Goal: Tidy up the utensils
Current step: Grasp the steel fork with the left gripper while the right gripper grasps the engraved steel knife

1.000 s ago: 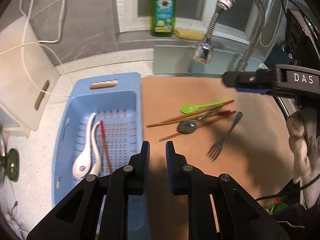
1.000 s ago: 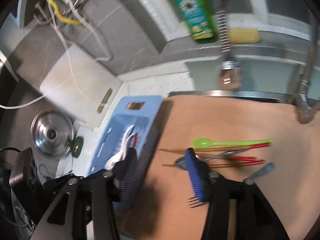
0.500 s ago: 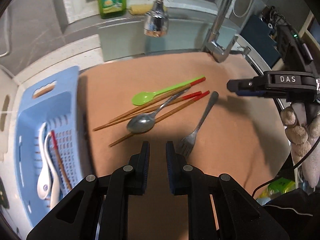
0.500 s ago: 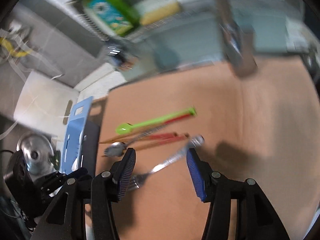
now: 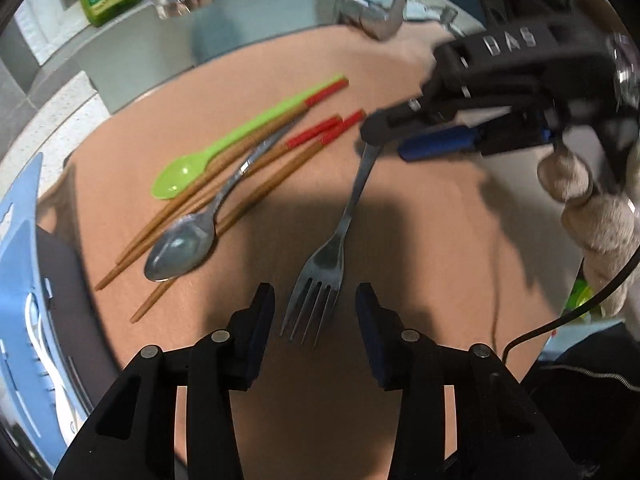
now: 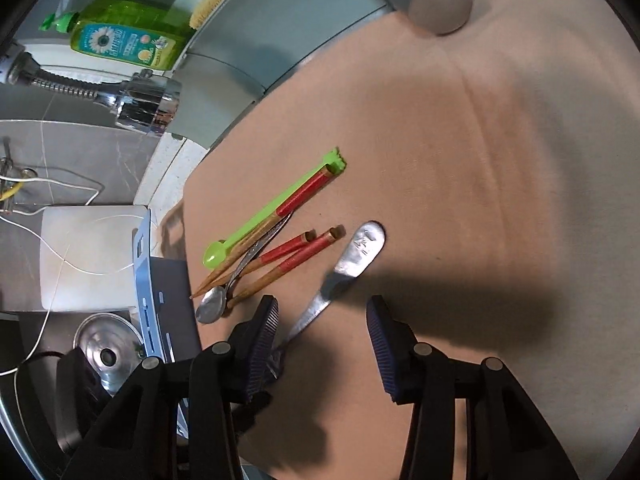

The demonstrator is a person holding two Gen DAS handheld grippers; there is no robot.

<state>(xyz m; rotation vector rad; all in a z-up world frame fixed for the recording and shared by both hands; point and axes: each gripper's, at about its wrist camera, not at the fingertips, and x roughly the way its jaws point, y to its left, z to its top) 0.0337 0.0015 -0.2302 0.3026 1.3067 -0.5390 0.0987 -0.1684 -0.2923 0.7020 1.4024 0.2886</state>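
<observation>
Fork: one metal fork [image 5: 338, 240] lies flat on the tan mat [image 5: 420, 264]; its tines sit between the left gripper [image 5: 315, 312] fingers, untouched, and its handle [image 6: 362, 248] runs away toward the right gripper [image 6: 322, 334].
Left gripper: released, jaws just widened, straddling the tines.
Right gripper: jaws apart, just narrowed a little, pads clear of the fork shaft between them.
Other utensils: left of both claws, one green spoon [image 5: 240, 138], one metal spoon [image 5: 188, 246], three red-tipped chopsticks [image 5: 276, 160], bunched together.
Basket: one blue basket [image 5: 22, 280] far left, holding white spoons [image 5: 40, 332]; count unclear.
Room: faucet head [image 6: 146, 104], green soap bottle [image 6: 124, 38], white cutting board [image 6: 86, 258], pot lid [image 6: 106, 354].
</observation>
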